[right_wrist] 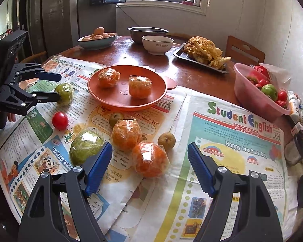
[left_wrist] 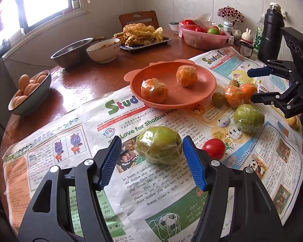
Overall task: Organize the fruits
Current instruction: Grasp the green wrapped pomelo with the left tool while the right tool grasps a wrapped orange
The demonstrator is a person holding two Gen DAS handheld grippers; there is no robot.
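An orange plate (left_wrist: 204, 88) (right_wrist: 103, 98) on the newspaper holds two plastic-wrapped oranges (left_wrist: 154, 90) (right_wrist: 108, 77). My left gripper (left_wrist: 151, 141) (right_wrist: 57, 87) is open, with a wrapped green fruit (left_wrist: 159, 145) (right_wrist: 65, 94) between its fingertips, resting on the paper. A red tomato (left_wrist: 213, 148) (right_wrist: 60, 120) lies beside it. My right gripper (right_wrist: 149, 148) (left_wrist: 250, 86) is open above two wrapped oranges (right_wrist: 150, 159) (left_wrist: 233, 95). A second wrapped green fruit (right_wrist: 85, 145) (left_wrist: 248, 118) and two small brownish fruits (right_wrist: 166, 139) lie close by.
Behind the plate stand a bowl of eggs (left_wrist: 29, 92), a steel bowl (left_wrist: 71, 51), a white bowl (left_wrist: 103, 49), a tray of fried food (left_wrist: 143, 34) and a pink basin of tomatoes (right_wrist: 258, 92). Bottles and jars (left_wrist: 269, 34) crowd the right edge.
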